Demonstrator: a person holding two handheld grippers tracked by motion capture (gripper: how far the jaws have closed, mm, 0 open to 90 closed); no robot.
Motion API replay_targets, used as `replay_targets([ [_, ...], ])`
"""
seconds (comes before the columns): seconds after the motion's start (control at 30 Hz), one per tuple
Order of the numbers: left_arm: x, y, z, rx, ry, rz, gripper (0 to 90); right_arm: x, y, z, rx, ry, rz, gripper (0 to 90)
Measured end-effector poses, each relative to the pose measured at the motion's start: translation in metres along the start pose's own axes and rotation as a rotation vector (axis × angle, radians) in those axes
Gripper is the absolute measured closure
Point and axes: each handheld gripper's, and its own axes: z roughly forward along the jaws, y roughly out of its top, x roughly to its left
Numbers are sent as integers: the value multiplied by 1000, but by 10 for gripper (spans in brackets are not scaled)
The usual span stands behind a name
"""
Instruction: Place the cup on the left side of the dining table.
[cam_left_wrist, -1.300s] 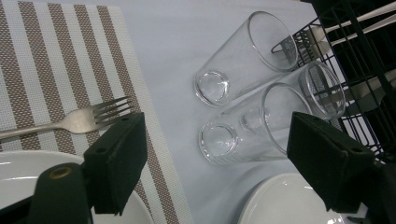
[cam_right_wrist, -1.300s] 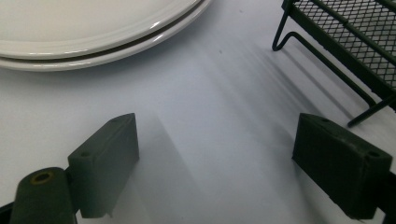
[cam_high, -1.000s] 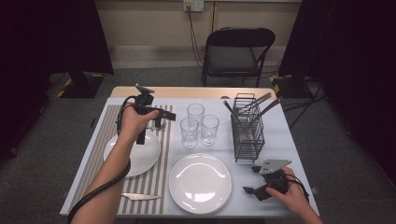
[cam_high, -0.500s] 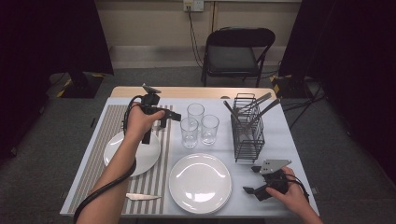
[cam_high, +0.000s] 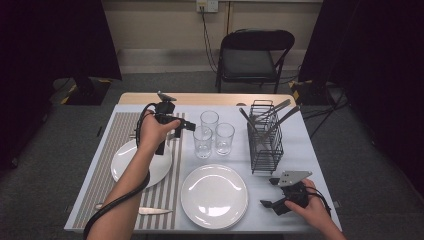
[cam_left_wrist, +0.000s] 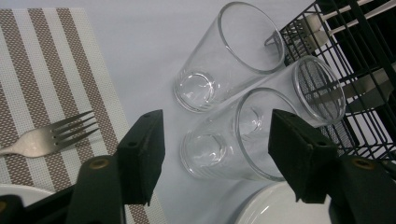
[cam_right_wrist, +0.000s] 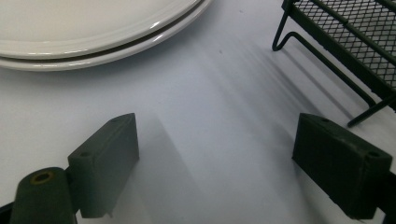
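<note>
High view: looking down and forward from above the near side, far enough to be taking in the whole surface (cam_high: 310, 150).
Left claw view: looking down, close over the glasses (cam_left_wrist: 243, 135).
Right claw view: skimming low, very near the white plates (cam_right_wrist: 93, 42).
Shared: high and left views are both showing the glasses (cam_high: 212, 135).

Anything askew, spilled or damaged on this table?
Nothing stands out. The three glasses stand upright and empty, the plates are clean and whole, and the fork and knife lie flat on the striped mat. No spill shows on the table.
</note>
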Motion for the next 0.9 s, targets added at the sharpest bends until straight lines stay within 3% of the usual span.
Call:
replay_targets([
  [0.07,-1,0,0,5,7,-1,377,0,0,0,1,1,1,133],
  [0.27,-4,-1,1,-17,-25,-5,387,0,0,0,1,0,1,133],
  [0.33,-4,-1,1,-16,-29,11,402,0,0,0,1,0,1,133],
  [0.6,-4,0,2,-27,-51,-16,405,0,0,0,1,0,1,133],
  [0.9,-4,1,6,-38,-41,-25,409,0,0,0,1,0,1,133],
])
